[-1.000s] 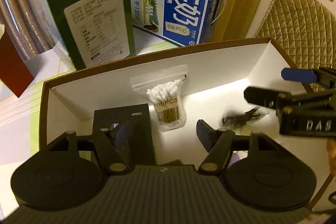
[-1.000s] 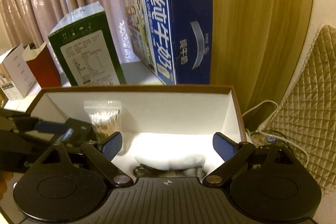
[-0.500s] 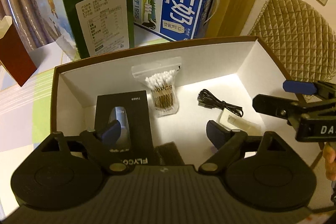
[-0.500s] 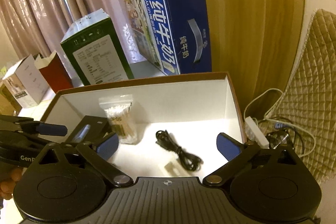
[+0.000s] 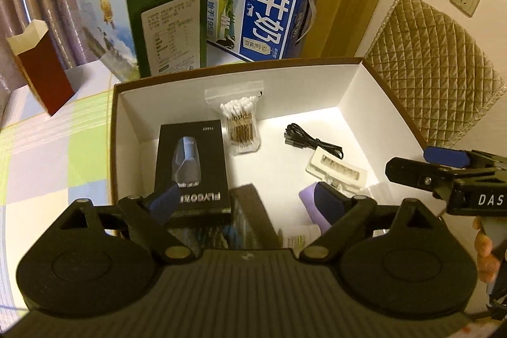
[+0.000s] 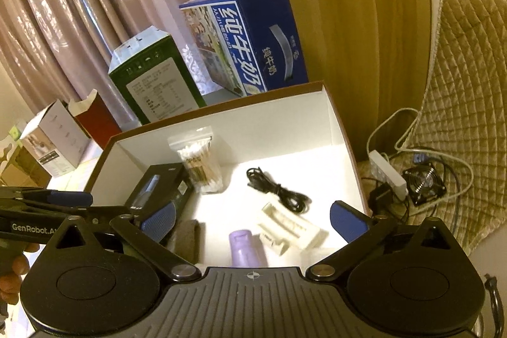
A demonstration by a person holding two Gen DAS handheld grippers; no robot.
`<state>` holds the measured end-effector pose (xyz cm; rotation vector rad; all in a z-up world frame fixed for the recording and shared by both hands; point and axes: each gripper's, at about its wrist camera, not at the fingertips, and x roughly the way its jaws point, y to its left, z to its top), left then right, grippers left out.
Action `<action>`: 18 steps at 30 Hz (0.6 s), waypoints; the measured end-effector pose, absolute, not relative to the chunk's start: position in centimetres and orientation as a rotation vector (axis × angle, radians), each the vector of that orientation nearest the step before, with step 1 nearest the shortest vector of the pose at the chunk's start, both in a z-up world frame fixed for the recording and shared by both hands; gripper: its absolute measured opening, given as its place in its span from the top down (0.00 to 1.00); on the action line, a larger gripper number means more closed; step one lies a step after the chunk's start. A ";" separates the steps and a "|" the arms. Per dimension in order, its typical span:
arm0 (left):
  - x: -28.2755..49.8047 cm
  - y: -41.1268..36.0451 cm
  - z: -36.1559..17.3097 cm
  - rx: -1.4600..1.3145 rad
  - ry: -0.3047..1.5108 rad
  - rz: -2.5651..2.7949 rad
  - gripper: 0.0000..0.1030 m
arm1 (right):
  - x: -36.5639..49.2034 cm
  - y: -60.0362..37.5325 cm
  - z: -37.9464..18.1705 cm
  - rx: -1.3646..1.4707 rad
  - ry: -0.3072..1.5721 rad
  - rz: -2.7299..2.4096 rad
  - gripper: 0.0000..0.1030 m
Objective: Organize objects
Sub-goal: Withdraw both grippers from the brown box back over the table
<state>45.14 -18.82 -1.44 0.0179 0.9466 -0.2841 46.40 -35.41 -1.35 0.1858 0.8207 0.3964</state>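
- I hold both grippers above the white-lined storage box point(image 5: 358, 91), with my left gripper point(image 5: 244, 198) and right gripper point(image 6: 253, 217) both spread wide and carrying nothing.
- Inside the box, against its far wall, leans a bag of cotton swabs point(image 5: 242, 124); just beside it toward the box's left wall lies a black product carton point(image 5: 193, 163).
- Toward the middle of the box floor sits a coiled black cable point(image 6: 279, 190), and just nearer than that a cream plastic tray point(image 6: 290, 228).
- At the box's near edge a lilac bottle point(image 6: 245, 247) lies on its side, close to the cream tray but I cannot tell whether they touch; a dark felt pad point(image 6: 187, 238) rests near the carton's near end.
- My reading: the items are gathered in the box and I am between picks, surveying.
- Next, I judge, a descent onto one loose piece, likely the lilac bottle, with fingers straddling its round body squarely so it cannot roll away.
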 end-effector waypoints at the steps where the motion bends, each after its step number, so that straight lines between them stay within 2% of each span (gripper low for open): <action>1: 44.8 -18.7 -1.3 0.016 0.945 -0.280 0.13 | 46.0 -35.4 -1.2 0.191 0.821 0.397 0.02; 18: 37.6 -15.8 0.3 -0.048 0.942 -0.225 0.13 | 38.8 -33.7 0.5 0.204 0.813 0.438 0.02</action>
